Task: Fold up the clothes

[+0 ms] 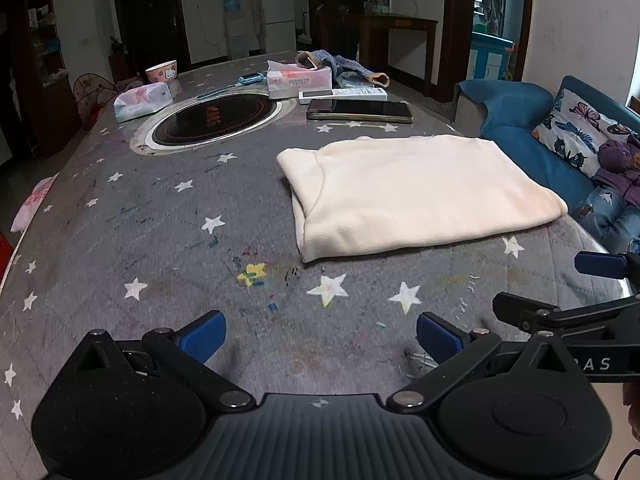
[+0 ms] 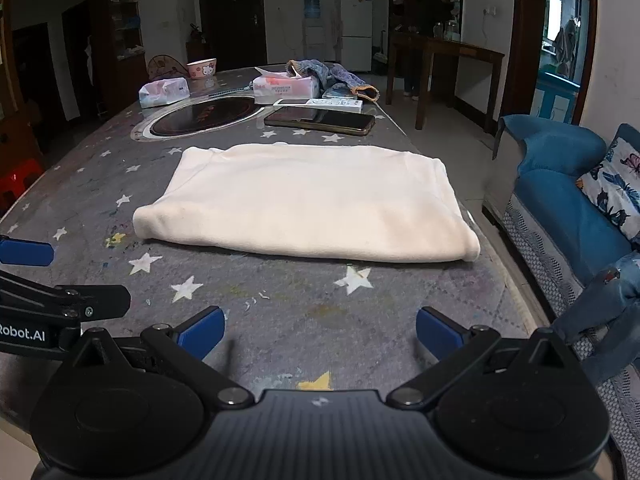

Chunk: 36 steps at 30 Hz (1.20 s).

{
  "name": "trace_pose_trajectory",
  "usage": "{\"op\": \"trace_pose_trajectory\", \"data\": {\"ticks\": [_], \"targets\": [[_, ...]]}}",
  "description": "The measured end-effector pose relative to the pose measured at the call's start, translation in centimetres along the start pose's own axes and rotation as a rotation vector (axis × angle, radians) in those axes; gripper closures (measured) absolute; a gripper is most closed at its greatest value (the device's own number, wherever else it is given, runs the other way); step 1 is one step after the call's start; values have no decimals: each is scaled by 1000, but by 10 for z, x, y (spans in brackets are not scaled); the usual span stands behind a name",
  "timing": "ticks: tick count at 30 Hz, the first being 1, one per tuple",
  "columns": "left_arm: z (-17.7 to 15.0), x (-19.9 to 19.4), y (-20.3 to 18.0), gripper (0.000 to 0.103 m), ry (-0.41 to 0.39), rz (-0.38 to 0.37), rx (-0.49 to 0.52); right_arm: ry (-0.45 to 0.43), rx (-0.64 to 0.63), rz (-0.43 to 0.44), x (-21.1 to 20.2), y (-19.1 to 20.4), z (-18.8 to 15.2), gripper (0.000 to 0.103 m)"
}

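Lying folded, cream garment [image 2: 304, 204] beyond both fingers [image 2: 202, 332].

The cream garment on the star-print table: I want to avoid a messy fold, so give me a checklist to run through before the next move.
1. Left gripper open and empty: ok.
2. Right gripper open and empty: ok.
3. Cream folded fleece garment lying flat on the grey star-print tablecloth, no sleeve sticking out: ok.
4. Both grippers clear of the garment, short of its near edge: ok.
5. Black phone beyond the far edge apart from the garment: ok, but close.
6. Layers underneath evenly aligned: cannot tell, hidden by the top layer.
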<state>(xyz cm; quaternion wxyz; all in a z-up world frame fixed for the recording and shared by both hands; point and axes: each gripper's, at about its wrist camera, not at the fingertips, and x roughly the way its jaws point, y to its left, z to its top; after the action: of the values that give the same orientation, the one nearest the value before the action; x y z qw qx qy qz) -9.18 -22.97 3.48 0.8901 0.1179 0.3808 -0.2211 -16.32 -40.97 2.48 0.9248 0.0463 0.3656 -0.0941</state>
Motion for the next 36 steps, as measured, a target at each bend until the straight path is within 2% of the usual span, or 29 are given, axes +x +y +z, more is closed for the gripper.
{"op": "trace_pose_trajectory", "data": {"ticks": [36], "targets": [[-3,1,-4,0,2,12,18,29,33,-25,-1,2,-8,0]]}}
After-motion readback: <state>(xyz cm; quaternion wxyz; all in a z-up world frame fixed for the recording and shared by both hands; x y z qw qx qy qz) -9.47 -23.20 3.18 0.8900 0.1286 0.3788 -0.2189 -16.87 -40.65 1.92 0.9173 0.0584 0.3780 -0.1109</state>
